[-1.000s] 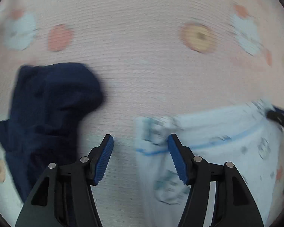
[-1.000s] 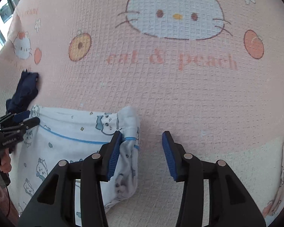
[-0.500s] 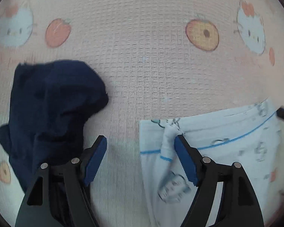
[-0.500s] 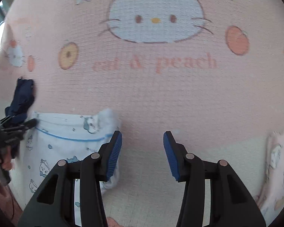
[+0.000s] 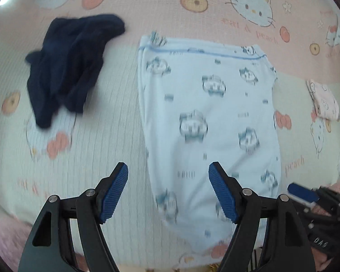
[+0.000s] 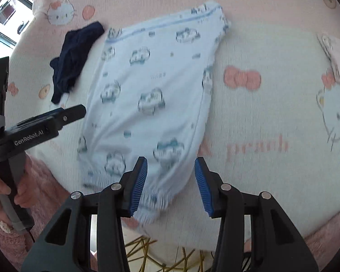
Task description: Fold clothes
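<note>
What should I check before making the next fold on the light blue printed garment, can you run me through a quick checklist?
1. Light blue garment lies spread flat on the blanket: ok.
2. Left gripper open with nothing between its pads: ok.
3. Right gripper open, pads not pressing on the cloth: ok.
4. Navy garment lies clear of the light blue one, not overlapping: ok.
5. Pink folded item off to the side, out of the fold path: ok.
6. Near hem lying smooth: cannot tell, it is blurred and looks bunched at the blanket's edge.
</note>
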`<action>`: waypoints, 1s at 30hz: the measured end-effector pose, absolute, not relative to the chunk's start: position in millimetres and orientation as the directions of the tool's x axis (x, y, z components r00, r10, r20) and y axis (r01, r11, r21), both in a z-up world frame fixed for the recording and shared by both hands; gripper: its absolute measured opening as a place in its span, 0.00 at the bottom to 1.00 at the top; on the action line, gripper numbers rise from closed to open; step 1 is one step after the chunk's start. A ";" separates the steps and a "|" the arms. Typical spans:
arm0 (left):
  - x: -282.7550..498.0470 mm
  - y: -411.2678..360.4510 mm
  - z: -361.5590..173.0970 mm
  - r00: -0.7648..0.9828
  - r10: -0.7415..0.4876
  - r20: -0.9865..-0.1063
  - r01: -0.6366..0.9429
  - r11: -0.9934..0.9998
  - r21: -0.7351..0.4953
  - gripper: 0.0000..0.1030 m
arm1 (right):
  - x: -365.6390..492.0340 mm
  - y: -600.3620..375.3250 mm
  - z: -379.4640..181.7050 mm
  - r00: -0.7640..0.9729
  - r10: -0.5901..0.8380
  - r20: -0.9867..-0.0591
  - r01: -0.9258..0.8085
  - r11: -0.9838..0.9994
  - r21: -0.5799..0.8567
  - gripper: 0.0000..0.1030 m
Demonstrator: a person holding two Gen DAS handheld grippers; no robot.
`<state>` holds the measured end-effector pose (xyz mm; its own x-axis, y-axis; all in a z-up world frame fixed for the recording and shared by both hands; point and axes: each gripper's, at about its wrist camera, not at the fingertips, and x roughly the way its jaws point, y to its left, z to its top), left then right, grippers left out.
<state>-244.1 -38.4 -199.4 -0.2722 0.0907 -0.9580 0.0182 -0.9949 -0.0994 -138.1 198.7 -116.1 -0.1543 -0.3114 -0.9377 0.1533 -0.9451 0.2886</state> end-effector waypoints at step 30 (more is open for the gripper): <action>-117.0 -46.3 -226.0 -0.263 0.448 -0.854 0.165 -0.852 -0.497 0.28 | -107.4 190.9 -125.6 -0.271 -0.290 -0.918 0.234 -0.945 0.229 0.40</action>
<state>-117.0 -46.3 -226.0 -0.2630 0.4482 -0.8544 0.1645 -0.8517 -0.4975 -107.4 190.9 -125.6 -0.2713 -0.2897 -0.9179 0.2339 -0.9449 0.2291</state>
